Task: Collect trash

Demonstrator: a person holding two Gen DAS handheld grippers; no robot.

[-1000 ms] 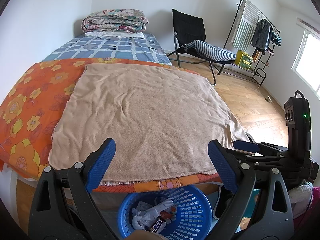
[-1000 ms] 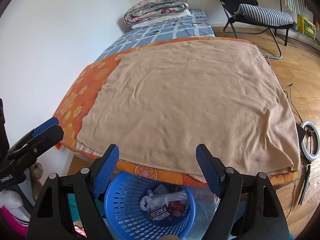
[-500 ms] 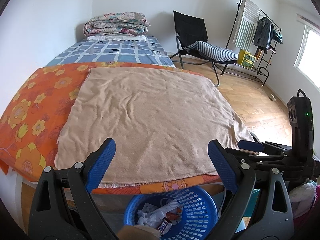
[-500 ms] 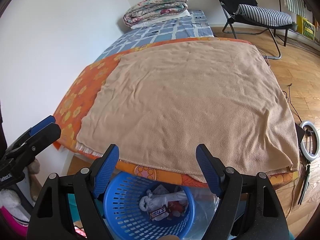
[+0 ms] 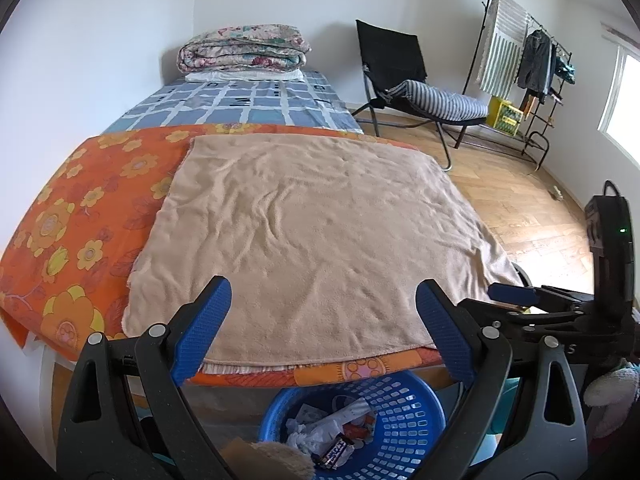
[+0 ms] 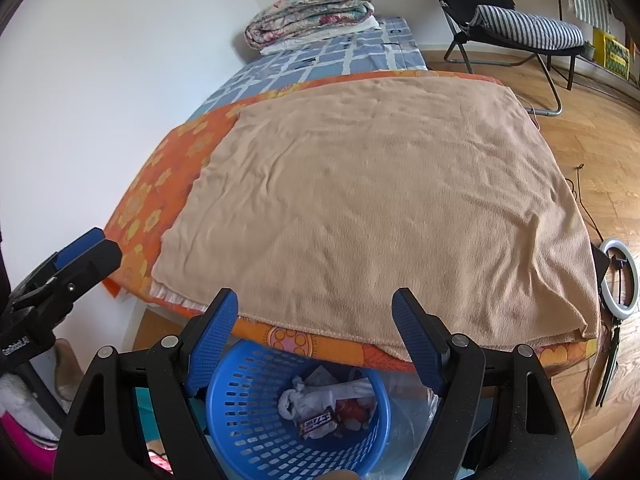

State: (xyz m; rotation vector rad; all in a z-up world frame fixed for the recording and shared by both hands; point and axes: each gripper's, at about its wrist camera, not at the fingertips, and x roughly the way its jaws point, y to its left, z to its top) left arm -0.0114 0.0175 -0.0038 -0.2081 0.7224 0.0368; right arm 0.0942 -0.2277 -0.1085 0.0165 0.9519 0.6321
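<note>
- Trash (image 6: 320, 404) lay heaped in the blue plastic basket (image 6: 256, 432): crumpled white paper, a red scrap and a dark candy-bar wrapper (image 6: 318, 423) on top.
- The basket stood on the floor just below the foot edge of the bed (image 6: 304, 338), its far rim tucked under the overhanging cover.
- In the left wrist view the same basket (image 5: 404, 420) sat low between the fingers, the wrapper (image 5: 335, 449) toward its near side.
- The right claw (image 6: 314, 308) hung above the basket with its blue-padded jaws wide apart and nothing between them.
- The left claw (image 5: 322, 298) was likewise spread wide and empty, pointing over the bed's foot end.
- Each claw showed at the edge of the other's view, the two side by side and apart.
- A tan fleece blanket (image 6: 380, 200) lay flat over the near half of the bed, on an orange floral sheet (image 5: 68, 224).
- Farther up was a blue checked cover (image 5: 248, 106) with a folded floral quilt (image 5: 244, 48) at the head.
- A black folding chair (image 5: 394, 64) with a striped cushion stood on the wooden floor (image 5: 516, 204) beside the bed, a clothes rack (image 5: 528, 60) beyond it.
- A ring light (image 6: 618, 276) lay on the floor by the bed's near corner.
</note>
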